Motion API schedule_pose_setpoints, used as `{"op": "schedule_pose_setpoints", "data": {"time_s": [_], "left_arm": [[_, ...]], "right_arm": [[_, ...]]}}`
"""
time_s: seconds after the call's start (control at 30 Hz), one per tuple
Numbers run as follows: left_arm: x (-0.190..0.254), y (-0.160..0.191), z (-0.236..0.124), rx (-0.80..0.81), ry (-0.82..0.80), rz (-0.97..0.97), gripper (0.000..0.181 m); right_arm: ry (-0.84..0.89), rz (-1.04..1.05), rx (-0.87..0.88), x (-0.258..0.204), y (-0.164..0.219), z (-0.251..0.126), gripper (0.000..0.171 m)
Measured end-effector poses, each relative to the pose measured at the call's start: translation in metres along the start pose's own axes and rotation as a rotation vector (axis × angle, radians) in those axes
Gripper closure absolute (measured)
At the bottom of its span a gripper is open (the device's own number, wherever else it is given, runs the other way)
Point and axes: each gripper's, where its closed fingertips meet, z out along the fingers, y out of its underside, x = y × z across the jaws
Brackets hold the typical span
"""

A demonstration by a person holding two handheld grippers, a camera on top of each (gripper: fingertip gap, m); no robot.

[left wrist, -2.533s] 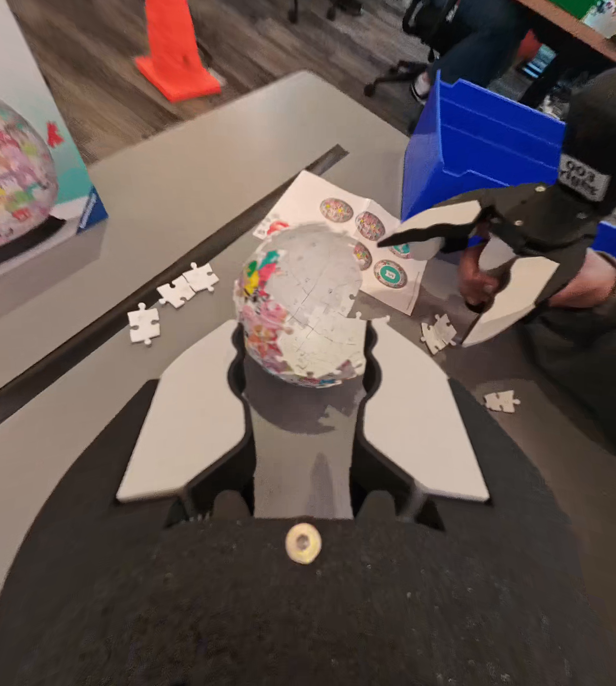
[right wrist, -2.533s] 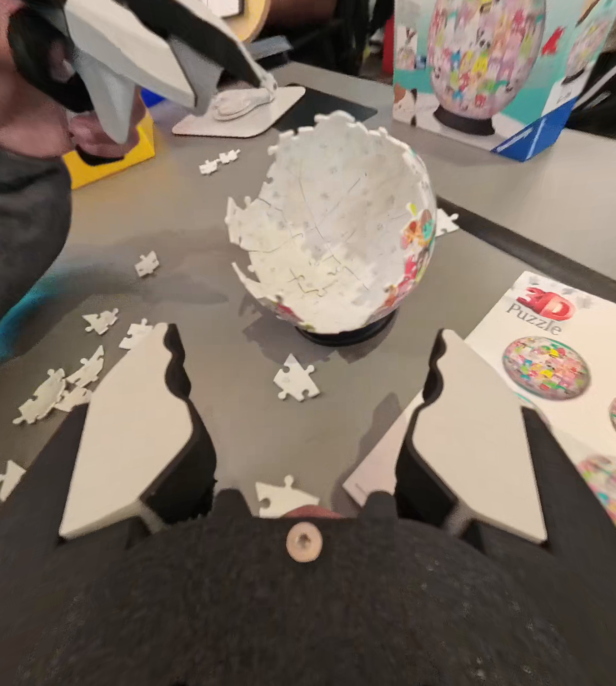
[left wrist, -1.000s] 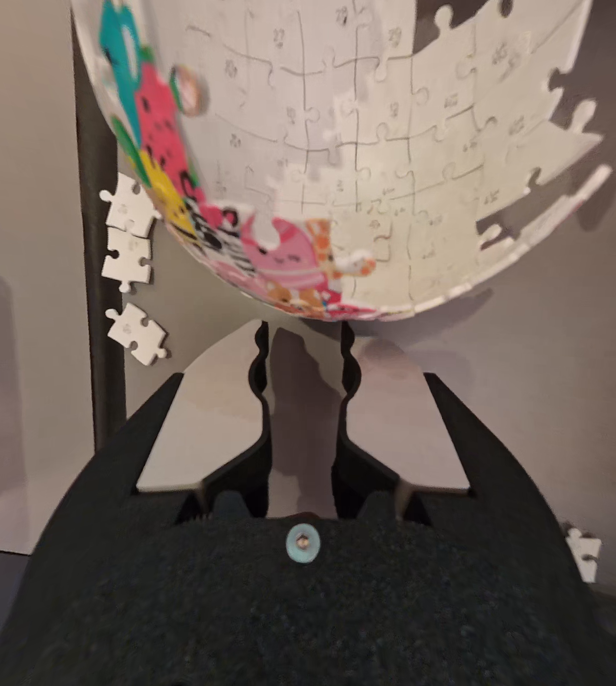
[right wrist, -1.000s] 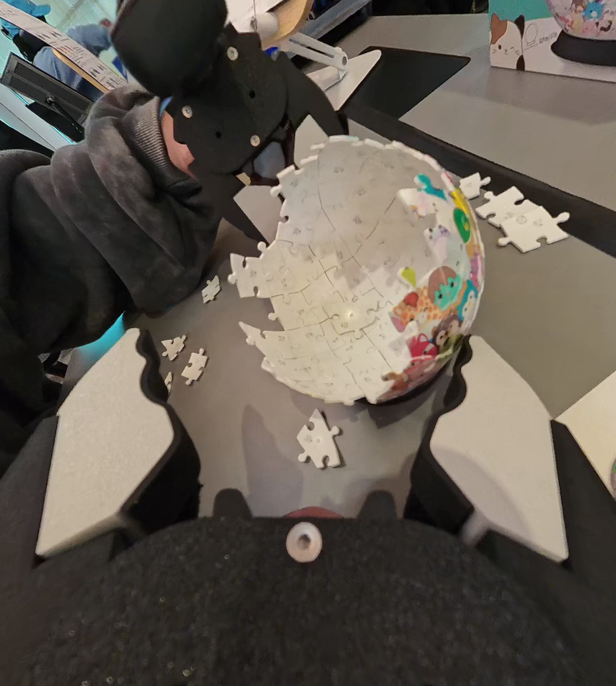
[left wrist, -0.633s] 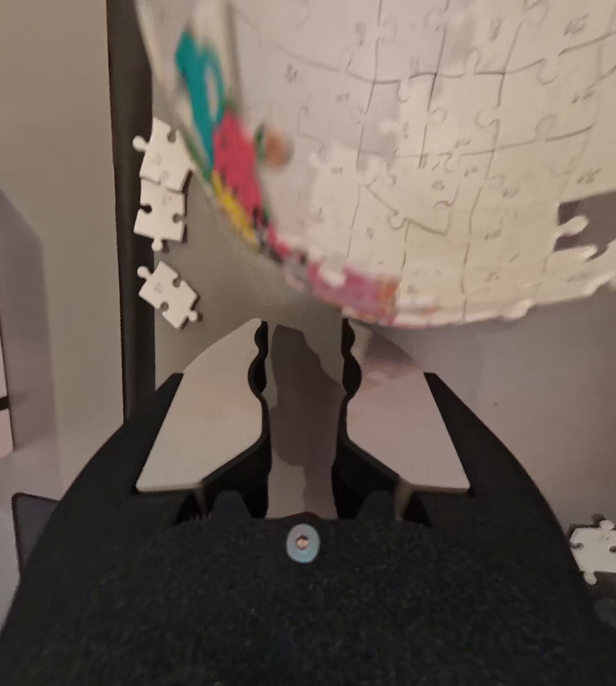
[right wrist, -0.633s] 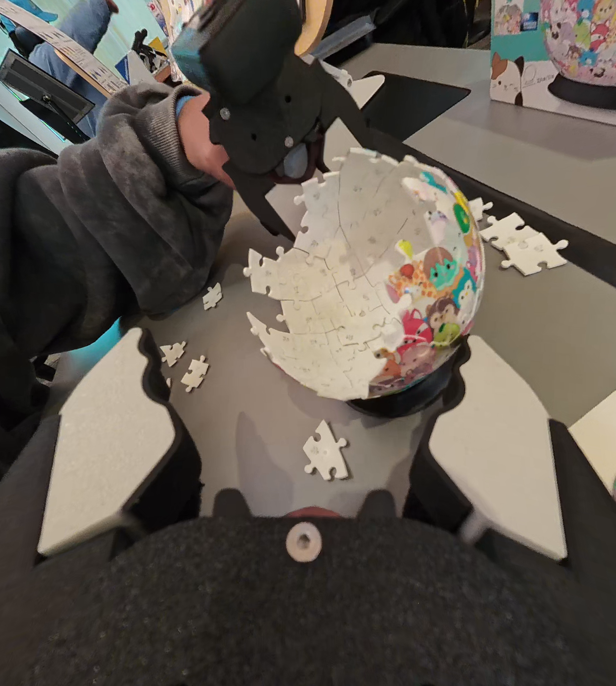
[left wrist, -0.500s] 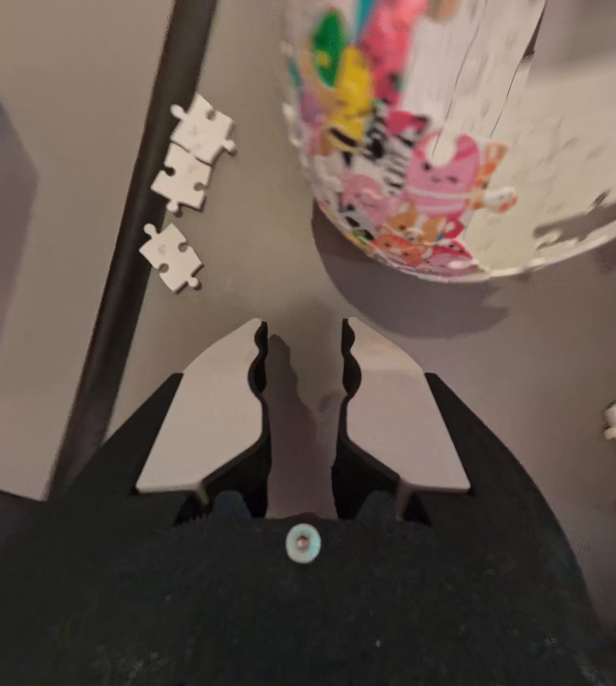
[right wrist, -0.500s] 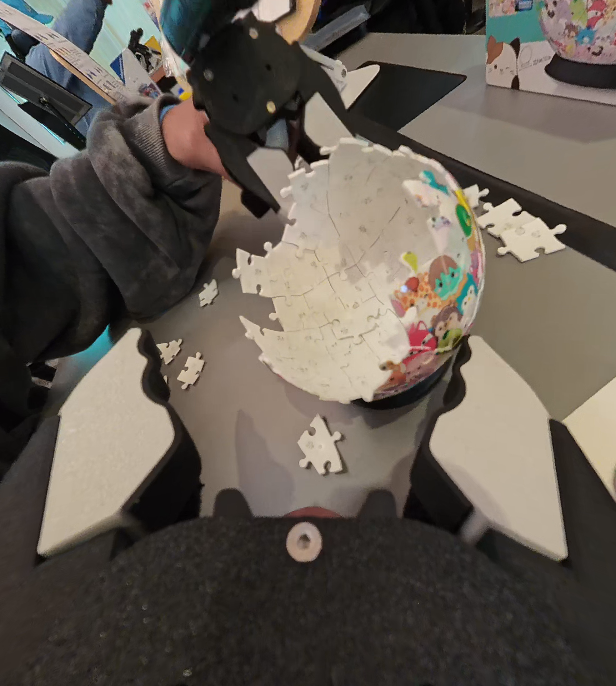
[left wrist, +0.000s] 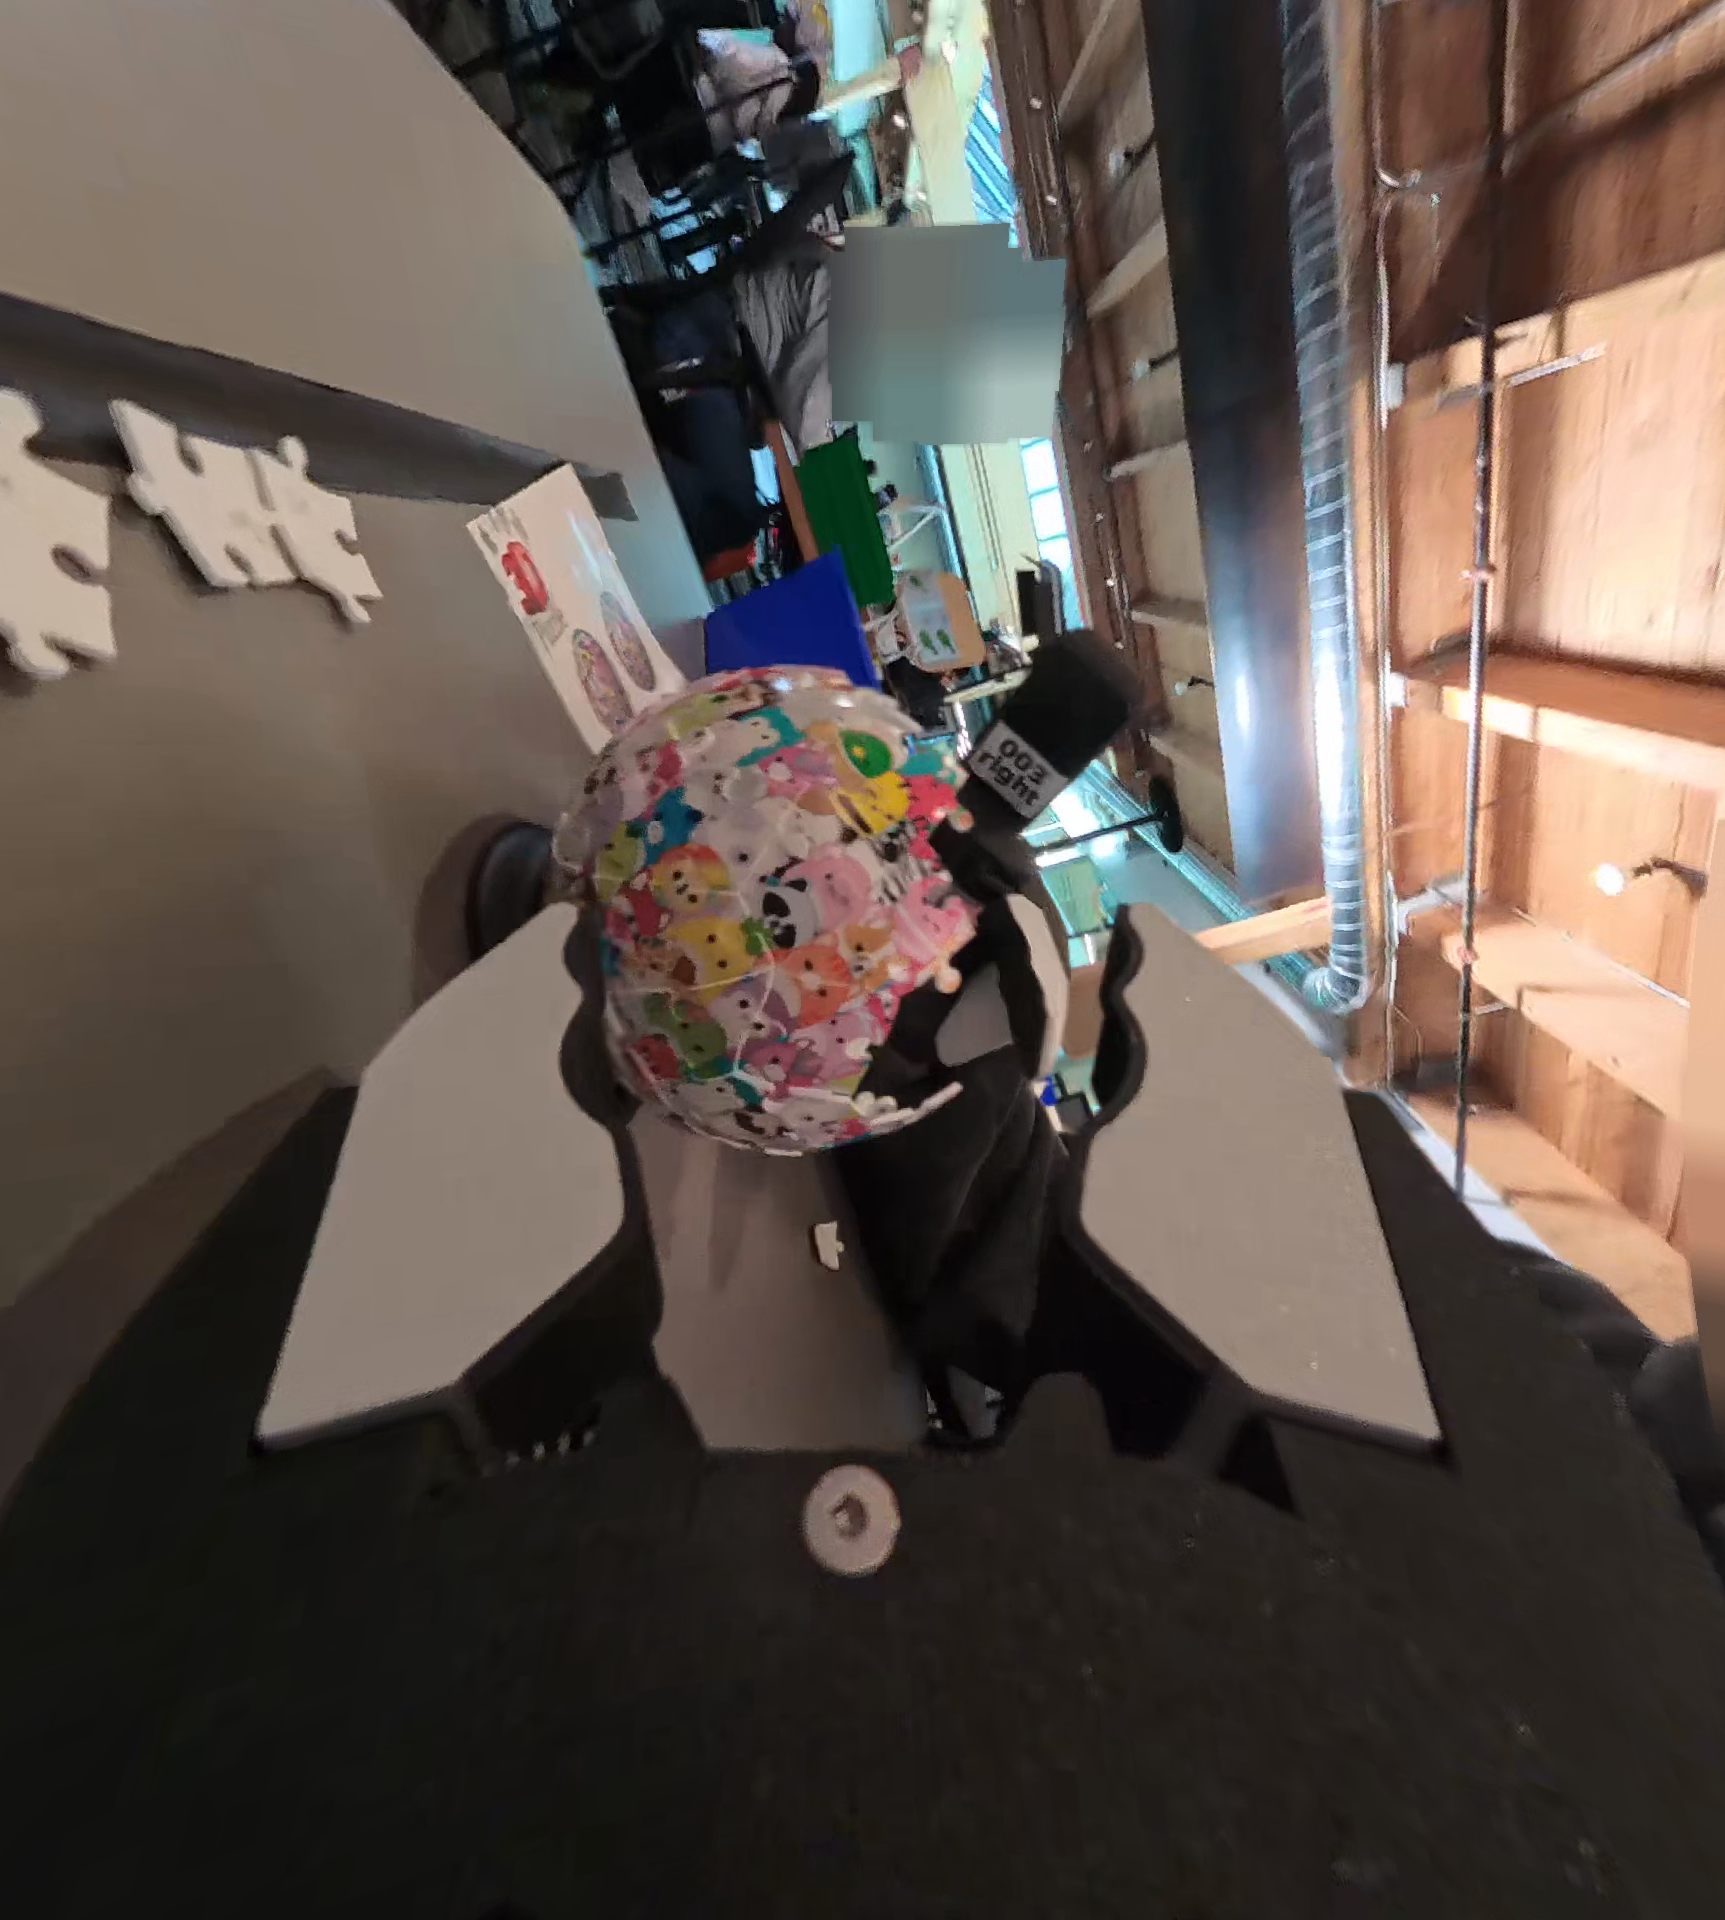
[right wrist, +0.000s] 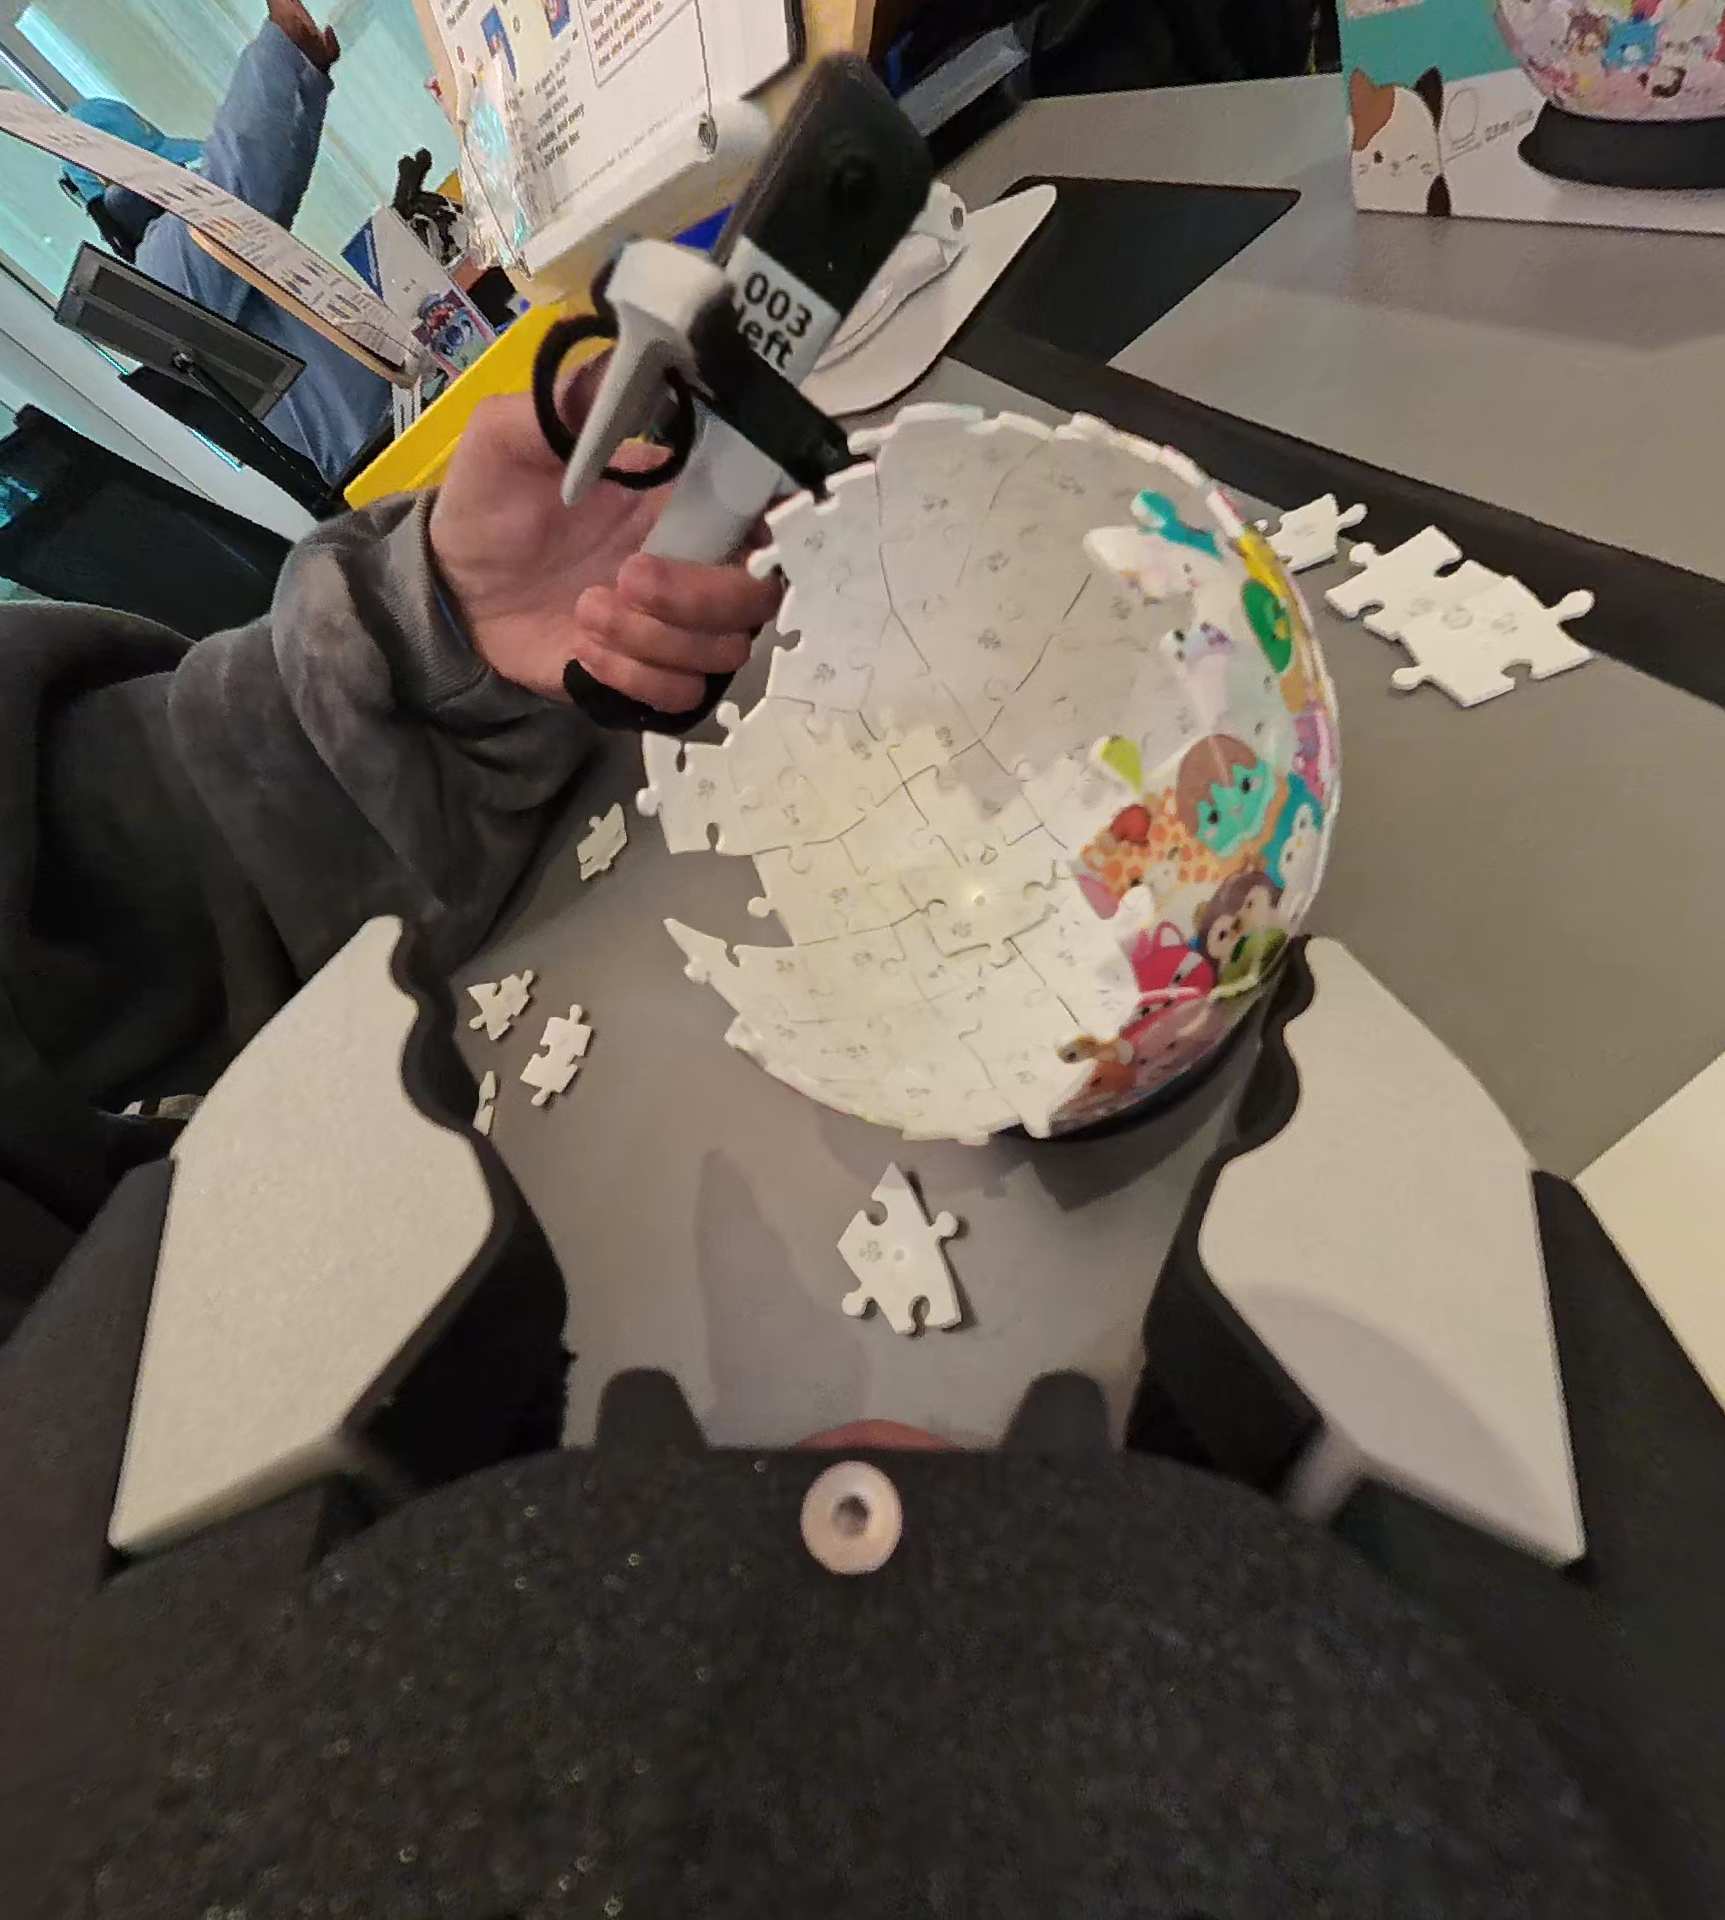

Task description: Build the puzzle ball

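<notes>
Both sets of jaws are held wide apart, and nothing is gripped by either one. The right gripper (right wrist: 847, 997) is pointed at the puzzle ball (right wrist: 1024, 790), which is taken as the landmark. Just in front of the ball, nearest the right gripper, one loose white piece (right wrist: 899, 1262) is seen lying flat on the grey table (right wrist: 1564, 894). The ball is only half built. Its white hollow inside is turned toward the right gripper, and its colourful outside is seen along its right edge. It is set on a dark round stand (right wrist: 1138, 1112). To the left of the ball, a few small pieces (right wrist: 536, 1029) are scattered. Behind the ball to the right, joined white pieces (right wrist: 1460, 623) are laid. The left gripper (left wrist: 842, 997) is held by a hand (right wrist: 567, 551) at the ball's far upper left edge. Farther back, a puzzle box (right wrist: 1585, 114) is stood on the table.
</notes>
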Motion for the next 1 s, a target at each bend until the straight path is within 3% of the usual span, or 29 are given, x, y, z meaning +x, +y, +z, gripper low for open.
{"op": "schedule_pose_setpoints", "data": {"time_s": [1.0], "left_arm": [[-0.002,-0.012,0.052,-0.063,-0.093,-0.025,0.081]], "right_arm": [[0.021,-0.027,0.011,0.001,-0.017,0.001,0.027]]}}
